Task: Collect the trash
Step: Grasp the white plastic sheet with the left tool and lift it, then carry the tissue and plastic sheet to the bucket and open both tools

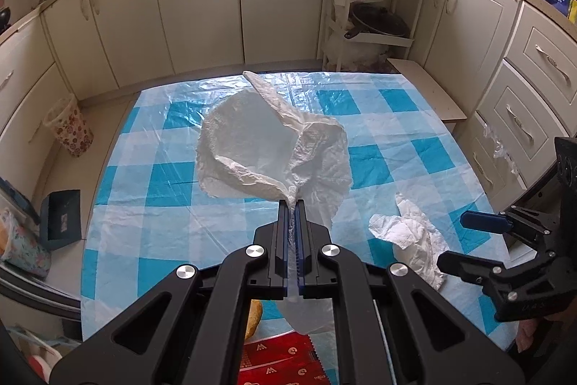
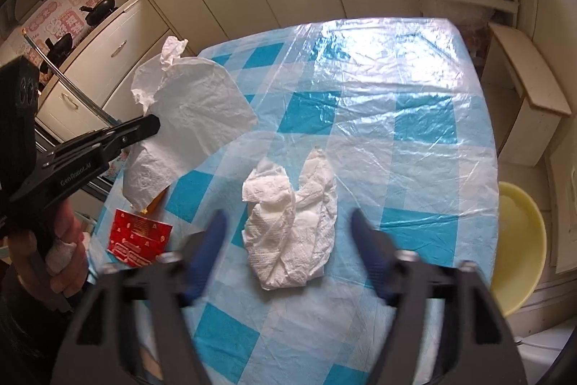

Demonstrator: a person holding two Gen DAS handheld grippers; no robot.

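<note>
A thin white plastic bag [image 1: 252, 147] hangs over the table, its mouth gaping, and my left gripper [image 1: 292, 204] is shut on its bunched edge. The same bag [image 2: 187, 103] shows at the left of the right wrist view, pinched by the left gripper [image 2: 155, 125]. A crumpled white paper towel [image 2: 292, 240] lies on the checked tablecloth [image 2: 396, 132]. My right gripper [image 2: 288, 215] stands open just above it, a finger on either side, pads not touching. In the left wrist view the towel [image 1: 414, 233] lies right of the bag, with the right gripper [image 1: 454, 240] at its edge.
A red snack wrapper [image 2: 139, 237] lies near the table's front left corner, beside a piece of bread [image 1: 254, 316]. A yellow bowl [image 2: 515, 240] sits below the table's right edge. On the floor stand a patterned bin [image 1: 68, 128] and a wooden stool [image 1: 429, 89]. Cabinets ring the table.
</note>
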